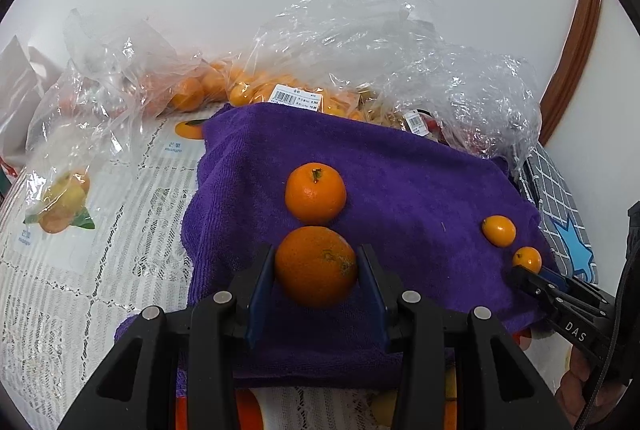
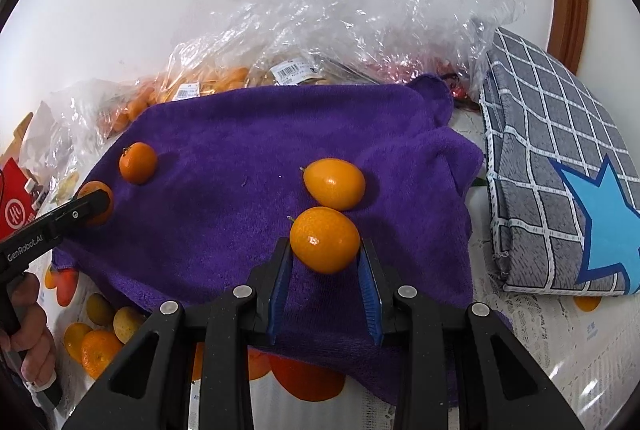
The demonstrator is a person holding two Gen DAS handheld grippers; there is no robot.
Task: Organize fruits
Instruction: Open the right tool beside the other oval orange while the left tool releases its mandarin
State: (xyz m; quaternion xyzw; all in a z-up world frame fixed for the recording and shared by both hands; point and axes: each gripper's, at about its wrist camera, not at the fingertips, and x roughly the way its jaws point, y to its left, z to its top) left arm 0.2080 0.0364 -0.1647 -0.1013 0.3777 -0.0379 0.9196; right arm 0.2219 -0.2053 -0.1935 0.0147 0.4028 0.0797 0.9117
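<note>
1. Left wrist view, far left: clear plastic bags (image 1: 120, 70) of orange fruit lie along the back of the lace tablecloth (image 1: 80, 270), not yet emptied as far as can be seen.
2. Further right, the purple towel (image 1: 400, 190) covers the middle of the table. A mandarin (image 1: 315, 192) sits on it, stem up.
3. Just in front of it, nearly touching, a second mandarin (image 1: 316, 266) sits between the fingers of the left gripper (image 1: 316, 272). The blue pads meet both its sides, so the claw looks clamped on it. Whether it rests on the cloth or hangs a little above I cannot tell.
4. Right side of the towel: a kumquat (image 1: 498, 230) lies loose. Near it a second kumquat (image 1: 527, 259) is at the tip of the right gripper (image 1: 520, 272).
5. The right wrist view shows that claw closed on the second kumquat (image 2: 325, 240), with the loose one (image 2: 334, 183) just behind, close enough that they may touch.
6. Progress, as I judge it: early. Two small pairs stand sorted by kind, mandarins left, kumquats right, and the bags hold much more.
</note>
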